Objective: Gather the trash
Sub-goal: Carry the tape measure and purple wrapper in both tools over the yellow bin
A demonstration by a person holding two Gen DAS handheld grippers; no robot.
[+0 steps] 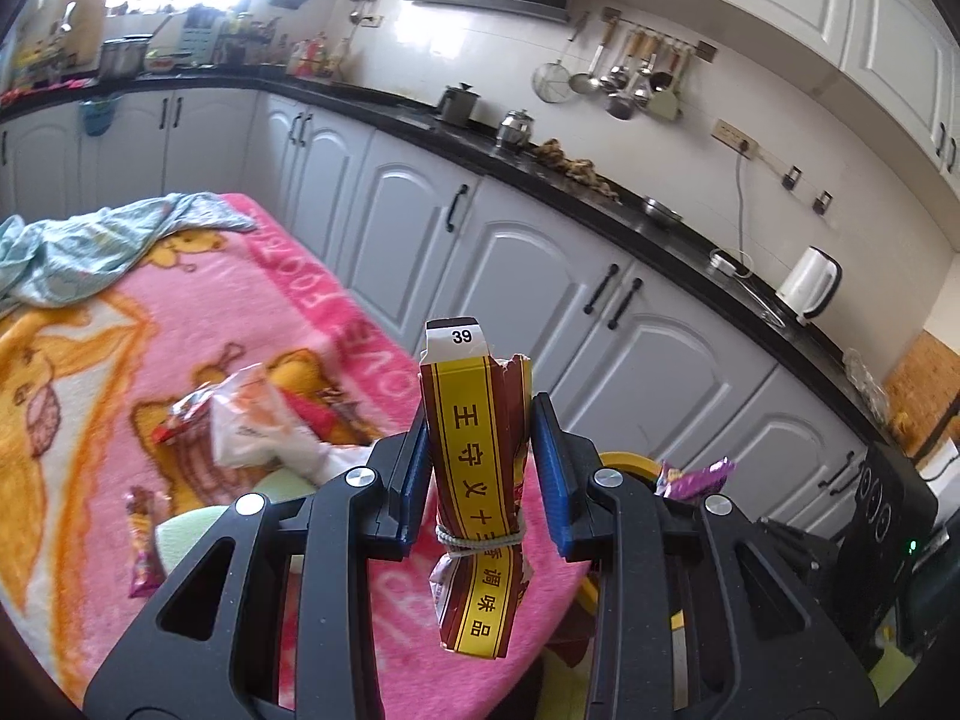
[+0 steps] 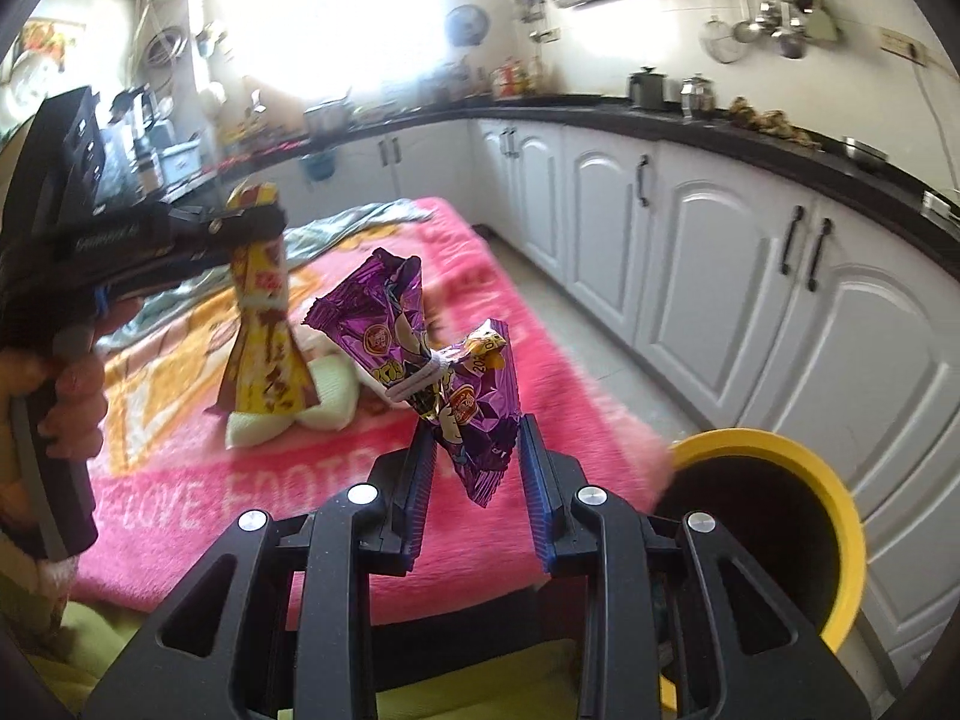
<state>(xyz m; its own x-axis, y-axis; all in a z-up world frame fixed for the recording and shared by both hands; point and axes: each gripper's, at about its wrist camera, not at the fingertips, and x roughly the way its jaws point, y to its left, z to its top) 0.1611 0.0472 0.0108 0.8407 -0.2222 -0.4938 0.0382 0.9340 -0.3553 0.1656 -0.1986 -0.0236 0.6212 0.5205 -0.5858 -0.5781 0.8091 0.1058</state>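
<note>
My left gripper [image 1: 480,468] is shut on a brown and yellow spice packet [image 1: 474,480] tied with a rubber band, held upright above the pink blanket [image 1: 180,330]. The same packet [image 2: 264,330] hangs from the left gripper in the right wrist view. My right gripper [image 2: 474,468] is shut on a purple snack wrapper [image 2: 444,372] tied with a white band. A yellow-rimmed bin [image 2: 780,516] stands at the blanket's right edge, just right of the right gripper. More wrappers [image 1: 234,420] and a small pink wrapper [image 1: 144,546] lie on the blanket.
A green sponge [image 2: 324,396] lies on the blanket. A teal cloth [image 1: 90,246] is heaped at its far end. White kitchen cabinets [image 1: 540,276] with a black counter run along the right, with a white kettle [image 1: 807,291].
</note>
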